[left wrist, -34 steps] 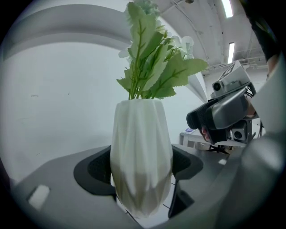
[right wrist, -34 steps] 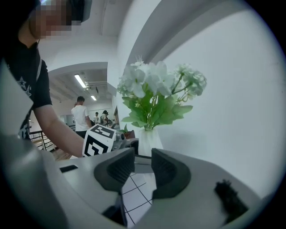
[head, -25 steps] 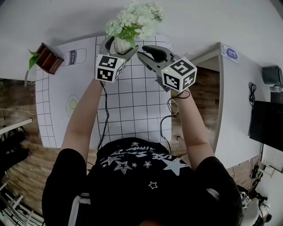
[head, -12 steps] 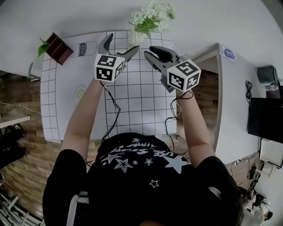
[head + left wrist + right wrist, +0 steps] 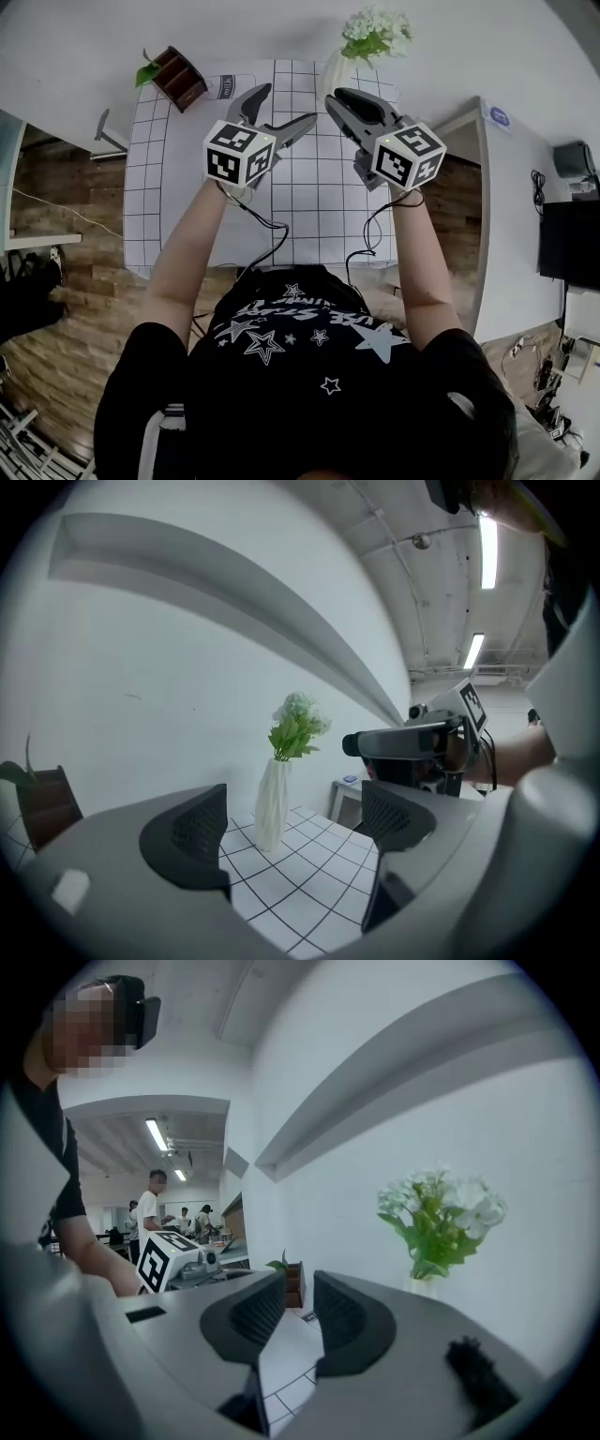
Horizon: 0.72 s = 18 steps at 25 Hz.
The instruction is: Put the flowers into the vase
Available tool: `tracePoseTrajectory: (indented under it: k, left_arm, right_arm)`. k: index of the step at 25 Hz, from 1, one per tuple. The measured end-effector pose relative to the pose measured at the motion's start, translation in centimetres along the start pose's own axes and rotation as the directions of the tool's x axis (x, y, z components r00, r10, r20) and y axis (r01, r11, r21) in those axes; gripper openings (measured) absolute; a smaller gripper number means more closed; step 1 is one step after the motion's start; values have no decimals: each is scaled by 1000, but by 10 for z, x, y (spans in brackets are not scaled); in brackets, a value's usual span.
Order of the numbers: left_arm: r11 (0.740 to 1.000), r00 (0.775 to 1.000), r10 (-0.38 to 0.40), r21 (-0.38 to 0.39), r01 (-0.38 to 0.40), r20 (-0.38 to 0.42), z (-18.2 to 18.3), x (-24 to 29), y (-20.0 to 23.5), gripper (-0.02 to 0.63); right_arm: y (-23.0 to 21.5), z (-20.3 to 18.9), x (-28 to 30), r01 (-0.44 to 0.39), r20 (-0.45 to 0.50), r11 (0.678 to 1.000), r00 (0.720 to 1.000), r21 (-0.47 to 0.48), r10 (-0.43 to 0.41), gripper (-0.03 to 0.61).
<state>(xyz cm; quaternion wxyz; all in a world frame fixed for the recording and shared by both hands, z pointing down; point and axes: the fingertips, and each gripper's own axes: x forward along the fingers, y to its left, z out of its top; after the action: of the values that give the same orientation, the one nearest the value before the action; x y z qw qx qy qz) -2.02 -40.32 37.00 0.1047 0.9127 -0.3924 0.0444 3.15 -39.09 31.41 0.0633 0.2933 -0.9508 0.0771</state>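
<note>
Flowers [image 5: 377, 33] already in vase [image 5: 335, 75], far right on tabletop [image 5: 309, 211]; left gripper [image 5: 284, 106], right gripper [image 5: 336, 97] held clear, jaws released, empty, just closing a bit: task likely done.

A white wall [image 5: 469, 37] spans 12 o'clock. Wood floor [image 5: 66, 281] lies at 9 o'clock, a white side table [image 5: 506, 206] and black screen [image 5: 567, 258] at 3 o'clock. Ceiling strip lights [image 5: 486, 546] glow.

White vase [image 5: 334, 75]; white-green flowers [image 5: 377, 33] — black-gridded white mat [image 5: 319, 206]; brown planter [image 5: 178, 80]
</note>
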Motion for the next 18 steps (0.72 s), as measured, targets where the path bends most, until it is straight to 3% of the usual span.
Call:
tracePoseTrajectory:
  k: [9,18]
  left_arm:
    - [997,998,-59,-41,59,-4,-21,-98,-10,334]
    - [994,994,-97,-41,99,40,-32,-151,-24,224]
  right_arm:
    - [86,-9,2,64,-5,998,998,-21,-64,70]
    - [134,-38,-12,146,-45,989,988,21,-145,51]
